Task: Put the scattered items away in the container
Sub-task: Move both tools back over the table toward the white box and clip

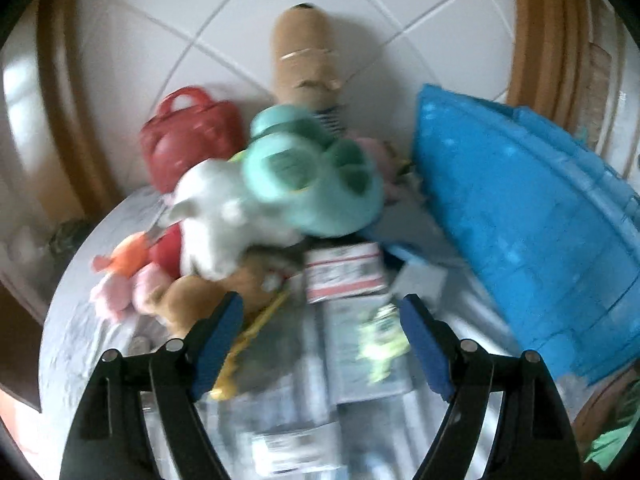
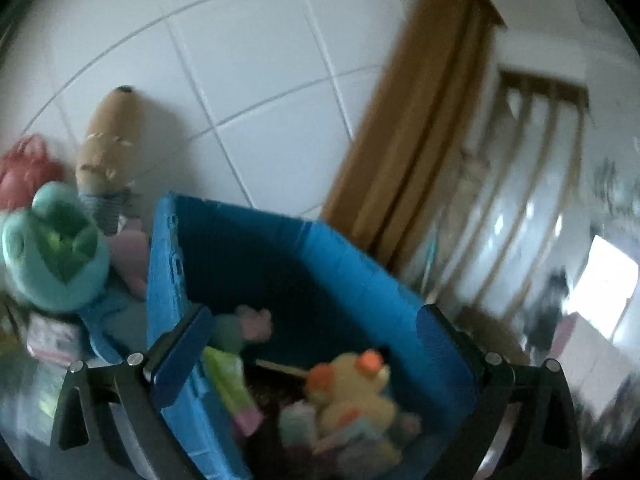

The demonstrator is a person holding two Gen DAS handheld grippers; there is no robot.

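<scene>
Holding yellow plush (image 2: 352, 396) & toys, blue bin (image 2: 320, 240), both grippers (image 1: 322, 340) (image 2: 314, 344) apart, empty.

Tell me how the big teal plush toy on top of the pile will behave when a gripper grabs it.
The big teal plush toy looks soft and stuffed, so it will probably squash between the pads and sag rather than stay rigid. It seems light for its bulk. Since it rests on the white plush toy, lifting it may well shift that neighbour.
</scene>
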